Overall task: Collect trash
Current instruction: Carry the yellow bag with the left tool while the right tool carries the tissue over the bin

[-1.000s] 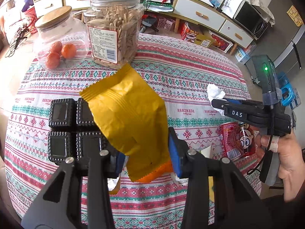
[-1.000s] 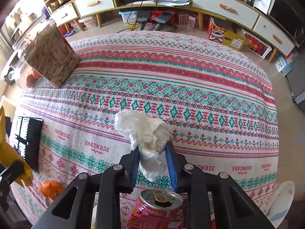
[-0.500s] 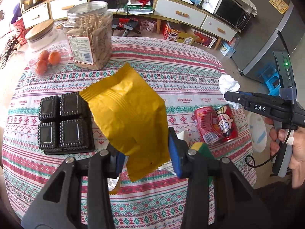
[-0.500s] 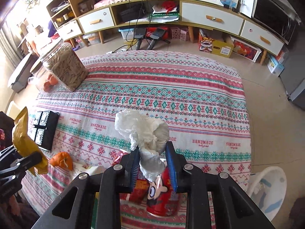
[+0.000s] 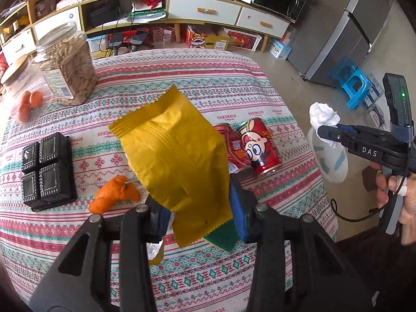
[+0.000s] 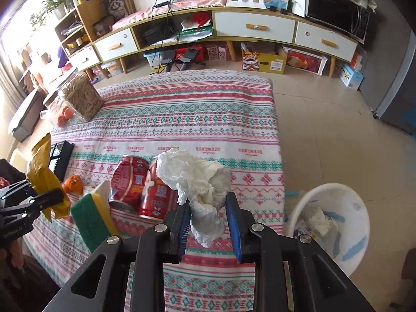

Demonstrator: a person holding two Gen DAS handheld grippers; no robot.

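Above the surface [image 6: 182,119], I see both raised: left hand-held gripper [image 5: 200,208] clamps yellow wrapper [image 5: 171,156] (upright), right hand-held gripper [image 6: 208,215] clamps tissue [image 6: 197,176].

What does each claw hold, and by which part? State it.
Left claw: yellow snack bag, pinched near its lower end. Right claw: crumpled white tissue, pinched at its bottom.

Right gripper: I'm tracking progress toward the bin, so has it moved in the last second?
Yes. The right gripper with its tissue has pulled back off the table and toward the white bin beside it.
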